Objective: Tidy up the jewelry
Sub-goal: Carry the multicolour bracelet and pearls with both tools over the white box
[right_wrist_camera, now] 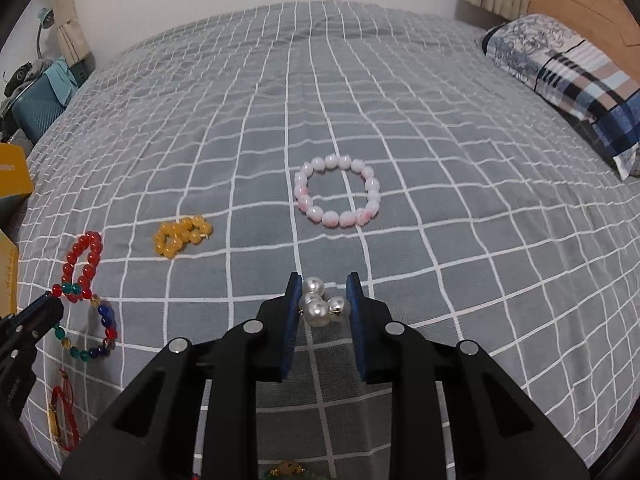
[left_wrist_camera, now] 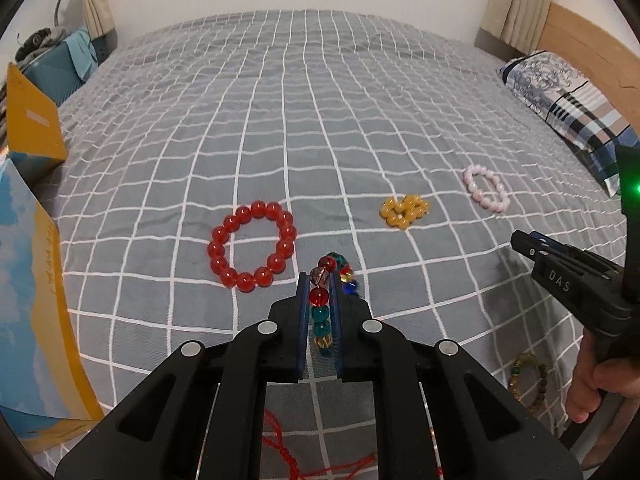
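Two sets of tongs work your bed (left_wrist_camera: 320,120) of scattered bracelets.
Your left tongs (left_wrist_camera: 319,292) pinch a multicoloured bead bracelet (left_wrist_camera: 320,298) beside the red bracelet (left_wrist_camera: 252,246); your right tongs (right_wrist_camera: 323,292) stand spread around a pearl strand (right_wrist_camera: 318,306), its beads against the left blade. Yellow beads (right_wrist_camera: 182,236) and a pink bracelet (right_wrist_camera: 338,190) lie farther up the grey checked cover.

Dim, flat indoor light fell on the grey checked bedspread (left_wrist_camera: 280,128), casting only faint shadows. Both fisheye views bowed the grid lines and darkened into black corners. Beyond the left gripper (left_wrist_camera: 319,280) the multicoloured bead bracelet (left_wrist_camera: 340,270) was motion-blurred. A green lamp (left_wrist_camera: 633,189) glared far right; distant fabric looked soft.
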A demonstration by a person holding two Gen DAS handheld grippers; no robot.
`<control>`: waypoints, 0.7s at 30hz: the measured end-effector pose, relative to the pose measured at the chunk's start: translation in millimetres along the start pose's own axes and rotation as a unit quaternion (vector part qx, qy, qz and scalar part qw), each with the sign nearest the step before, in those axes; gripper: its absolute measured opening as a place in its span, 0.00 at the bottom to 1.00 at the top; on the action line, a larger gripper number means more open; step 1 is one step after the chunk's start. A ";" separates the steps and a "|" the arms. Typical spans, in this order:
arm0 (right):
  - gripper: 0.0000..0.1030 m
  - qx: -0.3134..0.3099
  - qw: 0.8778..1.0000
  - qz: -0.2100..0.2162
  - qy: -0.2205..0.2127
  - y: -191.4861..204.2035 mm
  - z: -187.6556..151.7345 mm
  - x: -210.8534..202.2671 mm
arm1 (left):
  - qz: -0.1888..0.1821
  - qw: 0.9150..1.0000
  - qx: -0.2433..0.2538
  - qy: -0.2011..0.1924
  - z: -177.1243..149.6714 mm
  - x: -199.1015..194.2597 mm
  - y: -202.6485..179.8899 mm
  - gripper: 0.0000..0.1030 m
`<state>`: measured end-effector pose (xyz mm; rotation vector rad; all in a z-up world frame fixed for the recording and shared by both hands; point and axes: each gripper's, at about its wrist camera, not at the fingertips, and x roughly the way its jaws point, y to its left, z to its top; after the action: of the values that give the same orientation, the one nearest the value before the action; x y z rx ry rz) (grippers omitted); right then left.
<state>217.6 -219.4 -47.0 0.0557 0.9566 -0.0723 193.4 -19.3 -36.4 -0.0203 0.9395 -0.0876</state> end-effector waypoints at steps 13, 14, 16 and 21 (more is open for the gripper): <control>0.21 -0.005 0.999 -0.012 -0.044 8.9 0.8 -25.2 | 0.020 0.998 -0.009 -0.064 8.5 -39.5 3.8 0.09; 0.21 -0.005 0.999 -0.013 -0.047 9.3 1.2 -27.2 | 0.021 0.998 -0.010 -0.066 8.6 -40.2 5.0 0.09; 0.21 -0.006 0.998 -0.014 -0.054 11.5 1.7 -31.9 | 0.023 0.997 -0.013 -0.070 9.6 -41.4 5.5 0.09; 0.21 -0.014 0.997 -0.019 -0.074 20.5 3.9 -50.1 | 0.023 0.997 -0.016 -0.073 11.7 -47.0 7.0 0.09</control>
<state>193.8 -197.4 -3.4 0.0055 0.8115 -0.0959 175.7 -8.6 8.0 -0.0340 0.7946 -0.0282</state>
